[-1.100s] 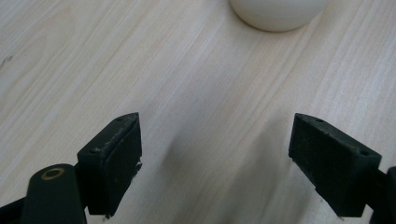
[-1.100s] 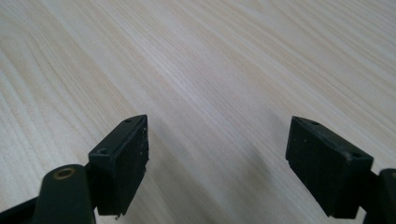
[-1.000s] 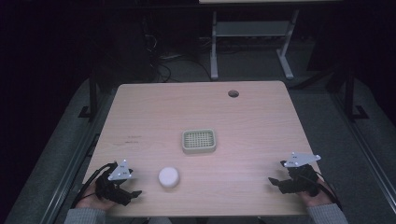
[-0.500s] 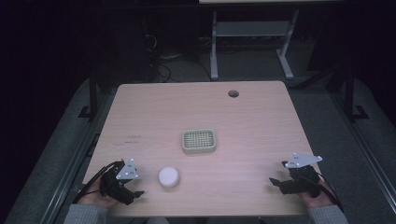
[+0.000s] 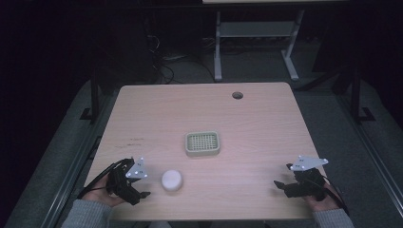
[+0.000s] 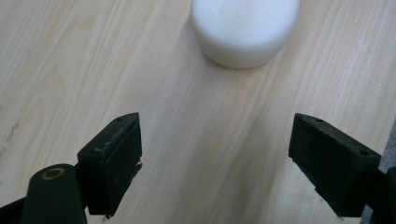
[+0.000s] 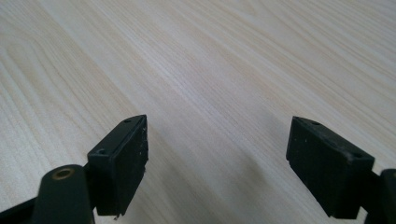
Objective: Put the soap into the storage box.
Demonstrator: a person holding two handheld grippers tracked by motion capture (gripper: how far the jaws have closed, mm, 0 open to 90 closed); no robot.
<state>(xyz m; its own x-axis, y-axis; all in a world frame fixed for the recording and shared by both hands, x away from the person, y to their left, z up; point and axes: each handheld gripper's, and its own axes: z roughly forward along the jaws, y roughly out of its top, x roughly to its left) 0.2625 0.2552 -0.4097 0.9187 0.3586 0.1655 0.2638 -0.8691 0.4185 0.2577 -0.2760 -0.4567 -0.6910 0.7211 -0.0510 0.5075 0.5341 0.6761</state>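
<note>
A white round puck-shaped object (image 5: 171, 180) lies near the front left of the wooden table (image 5: 256, 123). In the left gripper view the same white object (image 6: 244, 29) sits just ahead of the jaws, untouched. My left gripper (image 5: 139, 194) rests on the table just left of it, open, with bare wood between its jaws (image 6: 215, 161). A pale green rectangular grid tray (image 5: 202, 143) sits in the middle of the table. My right gripper (image 5: 280, 184) rests at the front right, open over bare wood (image 7: 217, 163).
A round cable hole (image 5: 237, 95) is cut near the table's far right edge. Beyond the table stand metal desk legs (image 5: 217, 47) and floor cables (image 5: 166, 66) in the dark. Cables trail from both grippers toward the front edge.
My left gripper has shifted a little to the right, closer to the white object. The right gripper has stayed in place.
</note>
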